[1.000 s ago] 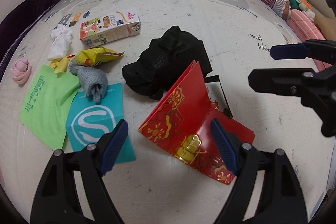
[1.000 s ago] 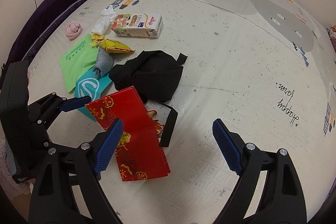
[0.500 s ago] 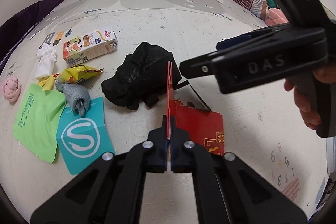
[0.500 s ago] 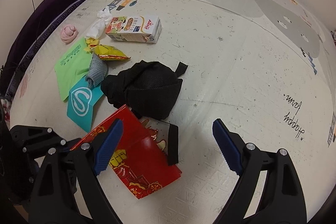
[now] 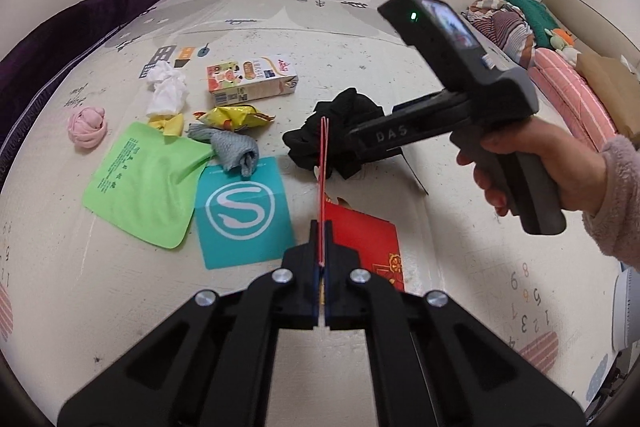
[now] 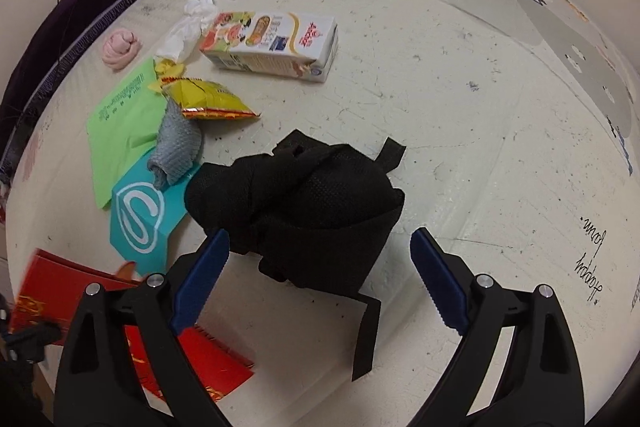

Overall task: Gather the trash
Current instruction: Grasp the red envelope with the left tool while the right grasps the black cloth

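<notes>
Two claws: left claw [image 5: 321,259] is clamped tight on the upright edge of the red envelope [image 5: 362,237], whose other flap lies on the play mat [image 5: 460,259] just right of the teal sleeve [image 5: 240,211], while right claw [image 6: 316,283] hangs wide apart and holds nothing, directly over the black cloth bag [image 6: 304,195]. Left of the bag are the pink roll [image 6: 122,47], green sheet [image 6: 120,119], grey sock [image 6: 178,147], yellow wrapper [image 6: 208,101] and milk carton [image 6: 272,45]; bare mat opens to the right.
</notes>
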Motion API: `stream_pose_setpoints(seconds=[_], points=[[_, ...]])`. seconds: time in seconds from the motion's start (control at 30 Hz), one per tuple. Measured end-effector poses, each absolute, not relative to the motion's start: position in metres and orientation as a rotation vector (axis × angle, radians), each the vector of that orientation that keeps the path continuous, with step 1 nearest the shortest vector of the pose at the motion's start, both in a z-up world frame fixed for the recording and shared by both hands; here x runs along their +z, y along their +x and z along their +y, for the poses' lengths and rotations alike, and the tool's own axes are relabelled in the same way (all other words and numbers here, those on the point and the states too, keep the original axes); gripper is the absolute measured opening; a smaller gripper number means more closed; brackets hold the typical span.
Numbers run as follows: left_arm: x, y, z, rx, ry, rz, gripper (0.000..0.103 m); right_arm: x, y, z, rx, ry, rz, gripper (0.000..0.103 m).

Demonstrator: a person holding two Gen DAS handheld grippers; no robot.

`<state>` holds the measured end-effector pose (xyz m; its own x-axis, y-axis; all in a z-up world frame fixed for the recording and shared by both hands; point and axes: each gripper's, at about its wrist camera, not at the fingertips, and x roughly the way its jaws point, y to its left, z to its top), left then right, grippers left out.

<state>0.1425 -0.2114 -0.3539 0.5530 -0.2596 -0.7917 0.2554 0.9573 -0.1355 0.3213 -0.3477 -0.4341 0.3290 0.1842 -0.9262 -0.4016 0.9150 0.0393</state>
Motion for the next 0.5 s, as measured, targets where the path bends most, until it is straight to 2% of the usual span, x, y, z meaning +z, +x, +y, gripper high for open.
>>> stream_pose_setpoints(seconds=[0.1,0.17,0.33,0.5], points=[[-0.349,0.14,-0.204,-0.293,-0.028,0.936,0.001,-0.446,0.322,-0.346,0.388,-0.182,1.186,0.088],[-0.347,0.14,-0.2,-0.289,-0.042,0.937,0.001,-0.447,0.32,-0.344,0.401,-0.162,1.182,0.078],[-0.339,0.14,-0.193,-0.28,-0.057,0.924,0.001,-0.431,0.312,-0.337,0.405,-0.183,1.13,0.069],[-0.325,0.137,-0.185,-0.267,-0.071,0.904,0.001,-0.408,0.303,-0.336,0.402,-0.169,1.097,0.067]])
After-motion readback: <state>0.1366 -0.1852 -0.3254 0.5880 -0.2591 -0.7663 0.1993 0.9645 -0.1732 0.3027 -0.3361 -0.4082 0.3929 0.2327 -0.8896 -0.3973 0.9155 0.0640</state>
